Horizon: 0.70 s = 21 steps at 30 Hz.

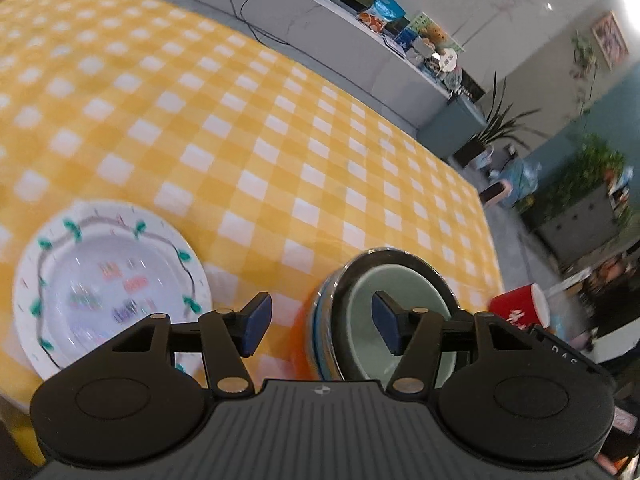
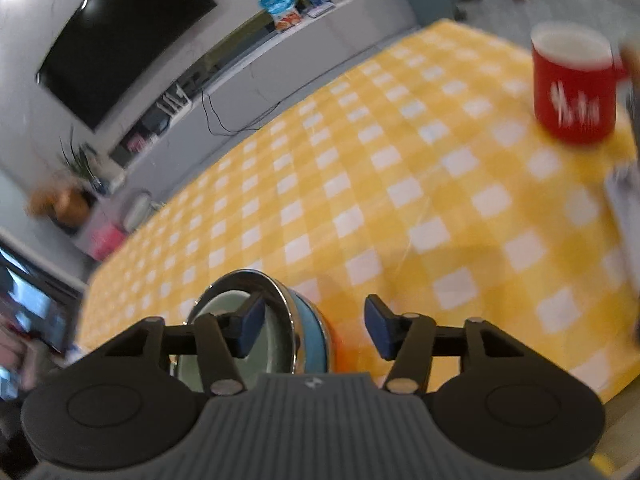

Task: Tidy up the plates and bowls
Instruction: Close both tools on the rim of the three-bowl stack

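A stack of bowls (image 1: 360, 304) stands near the front of the yellow checked tablecloth (image 1: 240, 120): a pale green bowl inside a steel one, on blue and orange ones. My left gripper (image 1: 320, 324) is open, its right finger over the green bowl, its left finger outside the stack. A white patterned plate (image 1: 108, 284) lies to the left. In the right wrist view the same stack (image 2: 280, 320) sits under my open right gripper (image 2: 312, 326), its left finger over the bowl's inside.
A red mug (image 2: 572, 88) stands at the far right of the table; it also shows in the left wrist view (image 1: 520, 308). A grey object (image 2: 624, 200) lies at the right edge. A counter with snack packets (image 1: 384, 12) runs behind the table.
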Available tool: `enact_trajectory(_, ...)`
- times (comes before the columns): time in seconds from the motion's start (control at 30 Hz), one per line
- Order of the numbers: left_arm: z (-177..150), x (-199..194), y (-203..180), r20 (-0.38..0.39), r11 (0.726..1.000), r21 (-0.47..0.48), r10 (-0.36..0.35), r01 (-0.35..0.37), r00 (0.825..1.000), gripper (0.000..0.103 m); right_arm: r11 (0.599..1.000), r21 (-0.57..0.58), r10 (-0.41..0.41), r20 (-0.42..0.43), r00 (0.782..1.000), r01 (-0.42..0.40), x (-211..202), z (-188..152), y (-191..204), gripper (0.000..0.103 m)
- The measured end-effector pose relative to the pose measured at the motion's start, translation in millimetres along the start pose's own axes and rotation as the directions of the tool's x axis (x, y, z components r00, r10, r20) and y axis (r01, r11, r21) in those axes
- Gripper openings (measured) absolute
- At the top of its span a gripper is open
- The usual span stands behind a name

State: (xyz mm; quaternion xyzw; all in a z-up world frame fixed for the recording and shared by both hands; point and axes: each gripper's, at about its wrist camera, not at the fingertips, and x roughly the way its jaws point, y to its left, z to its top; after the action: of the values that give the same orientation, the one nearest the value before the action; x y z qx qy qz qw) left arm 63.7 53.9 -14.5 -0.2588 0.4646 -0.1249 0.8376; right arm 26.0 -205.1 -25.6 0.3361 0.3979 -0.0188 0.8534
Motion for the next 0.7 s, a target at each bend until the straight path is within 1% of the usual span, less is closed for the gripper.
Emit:
enact_trajectory(0.1, -4, 5, 1, 0.015, 1.000, -0.009, -0.016, 0.016, 1.000, 0.069, 0.997, 0.064, 0.055, -0.020, 0.998, -0.053, 4, -4, -6, 0.057)
enact_trajectory(0.17, -6, 8, 3, 0.014, 1.000, -0.016, -0.013, 0.014, 1.000, 0.069, 0.994, 0.079, 0.075, -0.026, 0.997, -0.073, 5, -10, -7, 0.059)
enact_trajectory(0.2, -7, 10, 4, 0.013, 1.000, -0.020, -0.014, 0.014, 1.000, 0.069, 0.994, 0.082, 0.081, -0.034, 0.996, -0.078, 5, -13, -9, 0.059)
enact_trajectory(0.27, -10, 14, 4, 0.003, 0.999, -0.025, -0.020, 0.020, 1.000, 0.069, 0.992, 0.099, 0.088, -0.063, 0.994, -0.082, 11, -17, -11, 0.062)
enact_trajectory(0.4, -11, 21, 6, -0.011, 0.999, -0.038, -0.022, 0.021, 1.000, 0.069, 0.983, 0.160, 0.104, -0.111, 0.988, -0.086, 21, -21, -20, 0.063)
enact_trajectory(0.6, -12, 28, 3, -0.037, 0.998, -0.048, -0.047, 0.045, 0.998, 0.069, 0.973, 0.203, 0.140, -0.148, 0.979, -0.109, 28, -21, -23, 0.063)
enact_trajectory(0.7, -11, 35, 4, -0.054, 0.997, -0.057, -0.051, 0.048, 0.997, 0.069, 0.974, 0.201, 0.137, -0.157, 0.978, -0.104, 28, -22, -24, 0.063)
